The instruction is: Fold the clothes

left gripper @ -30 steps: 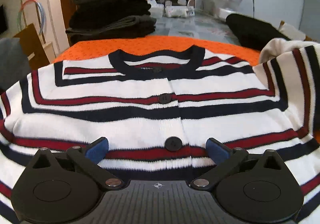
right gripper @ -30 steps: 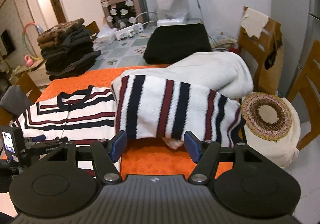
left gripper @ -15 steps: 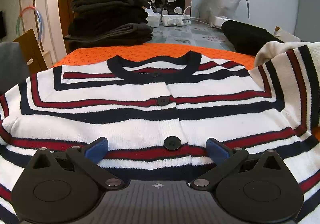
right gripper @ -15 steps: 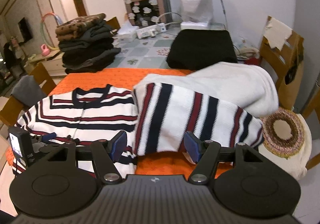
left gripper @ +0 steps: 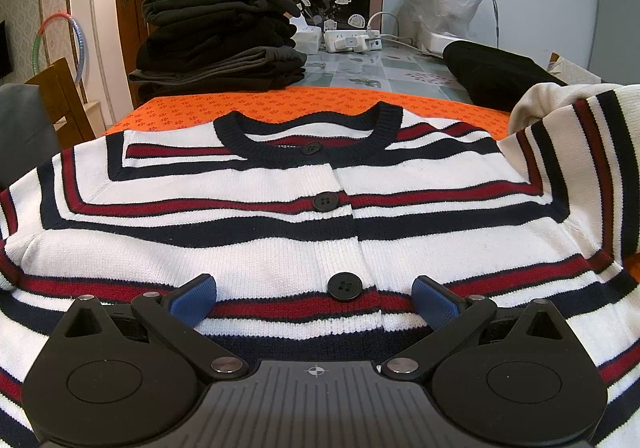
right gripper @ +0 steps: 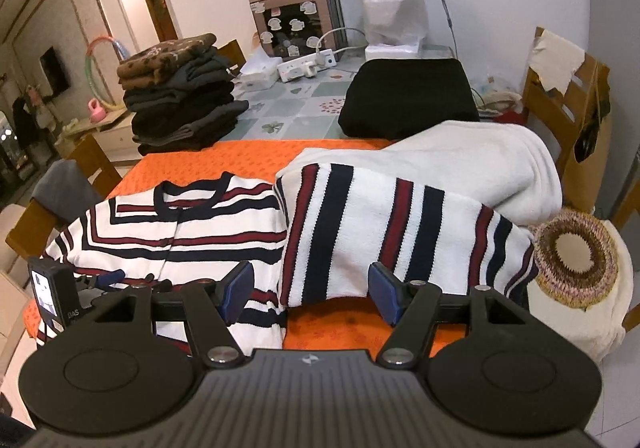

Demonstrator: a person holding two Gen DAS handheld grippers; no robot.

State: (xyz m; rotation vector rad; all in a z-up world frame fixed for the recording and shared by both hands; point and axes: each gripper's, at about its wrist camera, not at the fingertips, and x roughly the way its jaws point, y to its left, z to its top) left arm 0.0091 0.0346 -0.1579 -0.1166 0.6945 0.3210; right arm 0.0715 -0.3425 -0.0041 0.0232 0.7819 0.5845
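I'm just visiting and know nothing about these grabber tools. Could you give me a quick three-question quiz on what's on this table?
1. True or false: the striped cardigan is buttoned.
2. Where does the cardigan's right sleeve lie? A) flat on the orange cloth B) draped over a cream garment C) on the dark stack
3. Fill in: the right gripper has its jaws ____.

Key: 1 true; 2 B; 3 open.

Striped cardigan (left gripper: 280, 216) in white, navy and dark red, spread face-up and buttoned on orange tablecloth (left gripper: 304, 104), collar at far end; right sleeve (right gripper: 384, 232) lying over cream garment (right gripper: 480, 164) at right.
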